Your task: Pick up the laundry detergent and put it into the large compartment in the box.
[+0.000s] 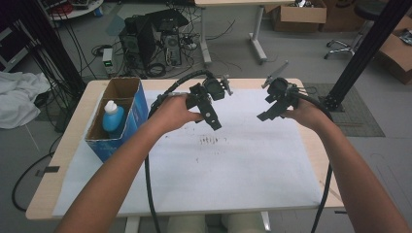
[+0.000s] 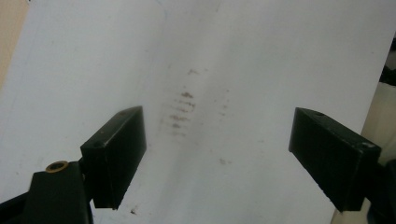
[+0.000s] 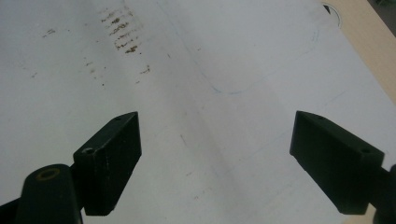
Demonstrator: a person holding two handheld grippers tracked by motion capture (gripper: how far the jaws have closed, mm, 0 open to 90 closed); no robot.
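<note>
Risk: we hold left gripper (image 1: 212, 118) and right gripper (image 1: 267, 114) wide open, empty, above smudged white sheet (image 1: 233, 165); bottle (image 1: 112, 118) boxed, so reaching may snag cardboard.

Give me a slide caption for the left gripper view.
Left gripper, jaws wide open and empty, above the white sheet and its brown smudges.

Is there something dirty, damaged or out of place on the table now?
Yes. The white paper sheet has brown smudges in short rows near its middle, below the left tongs. A blue bottle stands in the cardboard box. Nothing looks tipped.
</note>
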